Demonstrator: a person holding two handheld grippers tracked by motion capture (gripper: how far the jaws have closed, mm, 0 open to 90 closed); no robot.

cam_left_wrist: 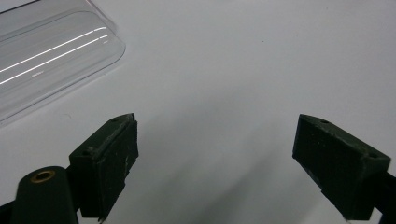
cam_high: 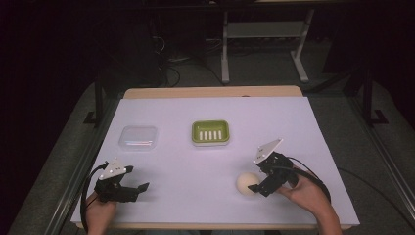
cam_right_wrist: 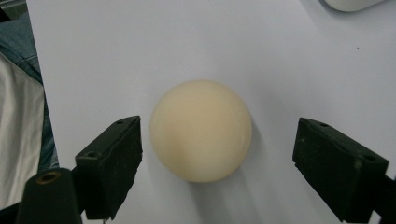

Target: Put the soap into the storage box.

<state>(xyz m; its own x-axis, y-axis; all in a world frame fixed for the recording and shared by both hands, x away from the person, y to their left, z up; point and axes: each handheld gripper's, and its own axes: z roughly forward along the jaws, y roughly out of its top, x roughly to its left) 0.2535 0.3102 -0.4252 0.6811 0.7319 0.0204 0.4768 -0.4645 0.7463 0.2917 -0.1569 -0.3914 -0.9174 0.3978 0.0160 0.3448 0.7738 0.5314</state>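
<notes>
Cream ball (cam_high: 247, 183) sits on the white table cover (cam_high: 210, 112), near the front edge on the person's right side. Right gripper (cam_high: 256, 187) is down at table level w/ the ball just ahead of it; in the right gripper view the ball (cam_right_wrist: 201, 129) lies between the two black jaws, which are spread wide. Left-hand jaw in that view is just beside the ball, maybe a sliver of gap, hard to say if it touches; the other jaw stands clearly apart from it. So released, nothing gripped. Right hand (cam_high: 306, 193) wraps the gripper body from behind, cable looping round the wrist, grey three-cornered plate tilted up on top.

Left gripper (cam_high: 139, 188) is at the front-left corner of the table, held low in the left hand (cam_high: 100, 208), jaws spread apart over bare cover, grasping nothing. In the left gripper view its jaws frame plain white surface, w/ the clear plastic lid (cam_left_wrist: 51, 51) lying flat at upper left, well ahead of the jaws.

Mid-table: same clear lid (cam_high: 138, 137) on the left and a green soap dish (cam_high: 210, 132) w/ white slotted insert to its right, both well apart from the ball and from either gripper. Ball is nearer the dish than the lid.
</notes>
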